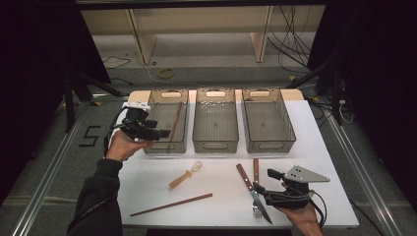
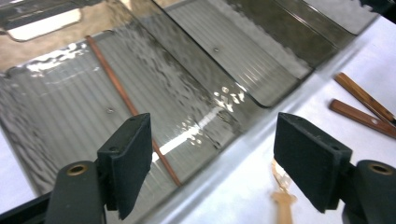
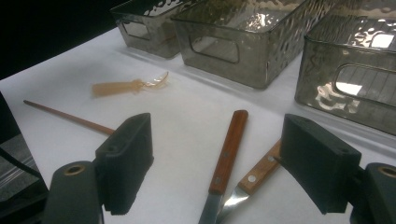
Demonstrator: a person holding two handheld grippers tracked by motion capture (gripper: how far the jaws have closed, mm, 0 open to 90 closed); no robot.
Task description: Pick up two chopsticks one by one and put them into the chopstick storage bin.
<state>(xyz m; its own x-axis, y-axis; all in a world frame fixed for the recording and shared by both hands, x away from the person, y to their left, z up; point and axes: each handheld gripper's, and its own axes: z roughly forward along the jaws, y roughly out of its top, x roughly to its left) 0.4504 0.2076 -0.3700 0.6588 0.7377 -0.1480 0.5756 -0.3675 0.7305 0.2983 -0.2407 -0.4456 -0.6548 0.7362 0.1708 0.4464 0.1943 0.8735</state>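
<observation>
Chopstick [image 2: 122, 95] is lying loose in the leftmost bin [image 1: 153, 147], my left claw [image 1: 164, 133] hangs over that bin's near edge, jaws spread wide with nothing in them, while my right claw [image 1: 263, 191] sits wide over the knife [image 1: 252, 190] and fork [image 1: 256, 186].

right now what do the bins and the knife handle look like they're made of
Bins: smoky see-through plastic, apparently; glossy, rippled walls with bright glints, the table showing through. Knife handle: reddish-brown wood by the look, smooth, with two pale rivets, probably metal.
</observation>
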